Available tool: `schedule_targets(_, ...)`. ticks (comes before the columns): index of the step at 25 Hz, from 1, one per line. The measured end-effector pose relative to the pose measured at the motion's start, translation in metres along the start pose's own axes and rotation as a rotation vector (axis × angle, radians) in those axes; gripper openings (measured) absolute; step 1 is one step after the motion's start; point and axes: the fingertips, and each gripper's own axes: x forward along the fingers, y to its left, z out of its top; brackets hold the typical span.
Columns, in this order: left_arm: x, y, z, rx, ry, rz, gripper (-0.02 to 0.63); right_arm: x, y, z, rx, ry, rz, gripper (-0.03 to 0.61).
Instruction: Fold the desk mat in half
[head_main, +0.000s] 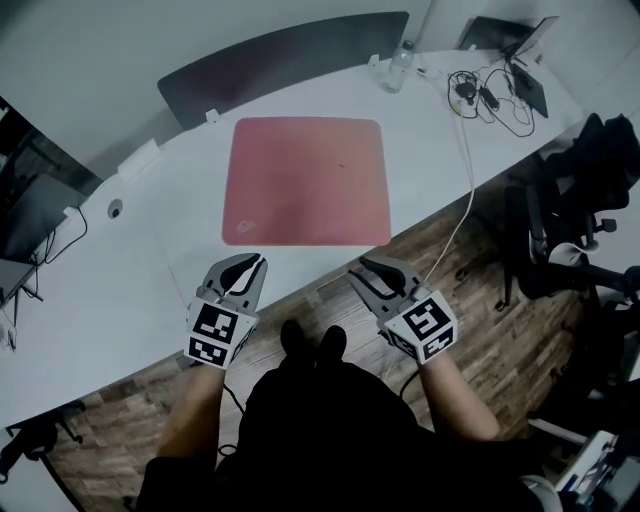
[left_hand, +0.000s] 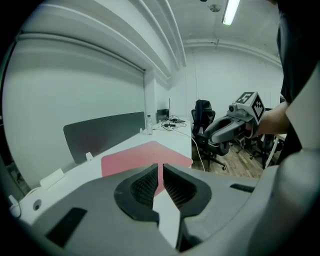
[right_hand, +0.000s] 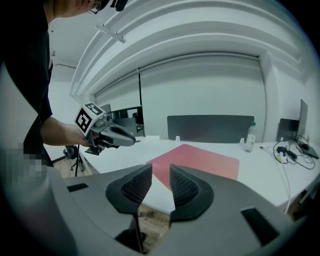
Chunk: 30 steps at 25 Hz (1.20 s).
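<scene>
Desk mat (head_main: 305, 180) lies flat, upper centre, untouched. Your left tongs (head_main: 252, 262) are together and your right tongs (head_main: 370, 266) apart, both empty. Open both and take the near corners evenly.

Open desk (head_main: 150, 260) on all sides of mat (head_main: 305, 180); bottle (head_main: 397, 68), cables (head_main: 490, 95) at far right corner; partition (head_main: 280, 55) behind.

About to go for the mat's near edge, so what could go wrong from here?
The left gripper is shut; unless opened, it may shove the desk mat instead of pinching it. The mat lies flat on the table, so jaws could slide it away. A white cable runs right of the mat; the right gripper, open and empty, might snag it.
</scene>
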Motion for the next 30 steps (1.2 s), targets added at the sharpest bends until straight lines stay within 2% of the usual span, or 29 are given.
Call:
schedule_targets(5, 0.011, 0.014, -0.027, 0.013, 0.007, -0.069, 0.086, 0.033, 0.015, -0.007, -0.032, 0.082, -0.020, 0.120)
schedule_targets(8, 0.021, 0.022, -0.047, 0.024, 0.022, -0.100, 0.100, 0.048, 0.017, -0.016, -0.039, 0.112, -0.052, 0.121)
schedule_targets(13, 0.041, 0.027, -0.076, 0.030, 0.073, -0.120, 0.141, 0.064, 0.010, -0.035, -0.047, 0.154, -0.078, 0.121)
schedule_targets(17, 0.061, 0.032, -0.094, 0.004, 0.115, -0.127, 0.221, 0.084, -0.006, -0.050, -0.050, 0.177, -0.079, 0.126)
schedule_targets(21, 0.079, 0.040, -0.102, -0.006, 0.146, -0.113, 0.230, 0.107, -0.015, -0.065, -0.065, 0.205, -0.040, 0.153)
schedule_targets(24, 0.096, 0.045, -0.109, 0.028, 0.180, -0.101, 0.249, 0.122, -0.022, -0.083, -0.082, 0.236, -0.006, 0.167)
schedule_targets(28, 0.121, 0.044, -0.125, 0.079, 0.214, -0.135, 0.264, 0.141, -0.037, -0.105, -0.142, 0.278, 0.007, 0.183)
schedule_targets(30, 0.130, 0.045, -0.133, 0.077, 0.232, -0.150, 0.267, 0.149, -0.044, -0.115, -0.170, 0.301, 0.008, 0.196)
